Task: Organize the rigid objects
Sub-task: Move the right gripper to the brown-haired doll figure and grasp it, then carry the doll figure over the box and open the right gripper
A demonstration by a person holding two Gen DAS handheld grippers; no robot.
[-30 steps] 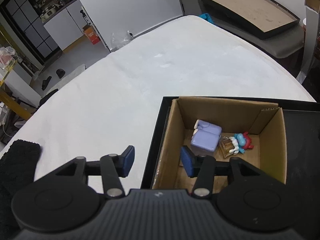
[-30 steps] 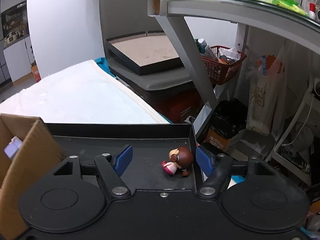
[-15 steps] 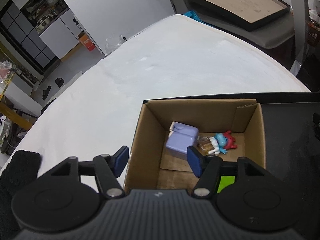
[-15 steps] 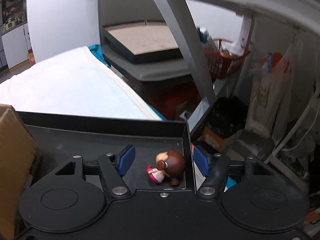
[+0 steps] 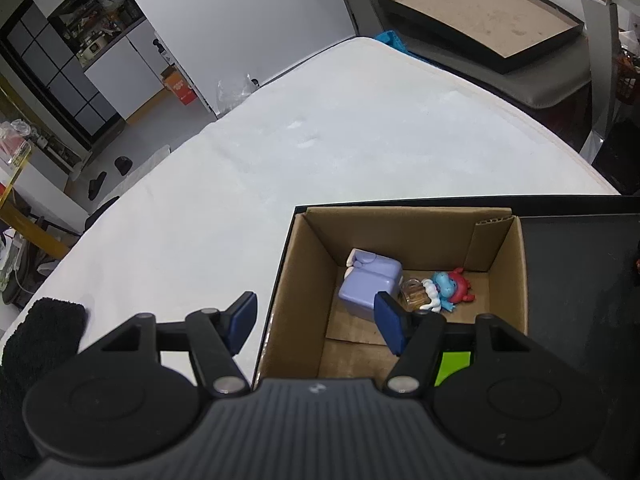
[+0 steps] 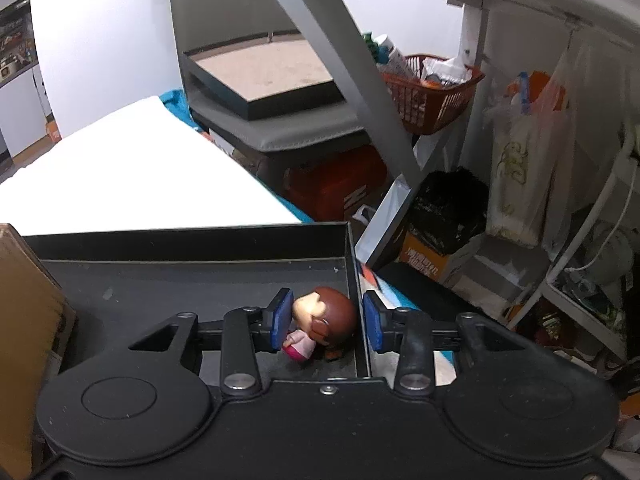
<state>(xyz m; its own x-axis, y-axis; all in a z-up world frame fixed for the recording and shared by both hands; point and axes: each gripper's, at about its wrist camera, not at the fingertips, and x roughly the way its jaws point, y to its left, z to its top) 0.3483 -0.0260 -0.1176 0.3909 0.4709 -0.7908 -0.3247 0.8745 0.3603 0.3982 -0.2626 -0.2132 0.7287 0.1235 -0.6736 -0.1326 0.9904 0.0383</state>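
At the tray's right wall, nearest the right camera, the doll (image 6: pixel 320 322) lies on its side between the jaws of the right gripper (image 6: pixel 326 322). Jaws have just been closing: left pad touches the doll's face, but the right pad sits outside the tray (image 6: pixel 192 240) wall, so the wall (image 6: pixel 356 300) is between it and the doll's head. Not a clean pinch yet, more a straddle of doll plus wall. Step in hand, as I read it: grasp the doll to move it into the box (image 5: pixel 504 272). Next move likely needs the right pad brought inside the wall, or the doll nudged away from the wall first, otherwise the grip clamps the tray edge. Left of the doll, across the bare tray floor, the box stands at the tray's left end. Left gripper (image 5: pixel 316 320) hangs spread and empty over the box's near-left wall, one finger outside over the white mattress (image 5: pixel 320 140), one inside. Inside the box, further from the tray's near edge: a lilac case (image 5: pixel 370 284), a small clear bottle (image 5: pixel 414 294) touching it, and a blue-red figure (image 5: pixel 450 286) just beside the bottle. Beyond the tray's far rim, the mattress, then a framed board (image 5: pixel 480 16) on a grey seat.
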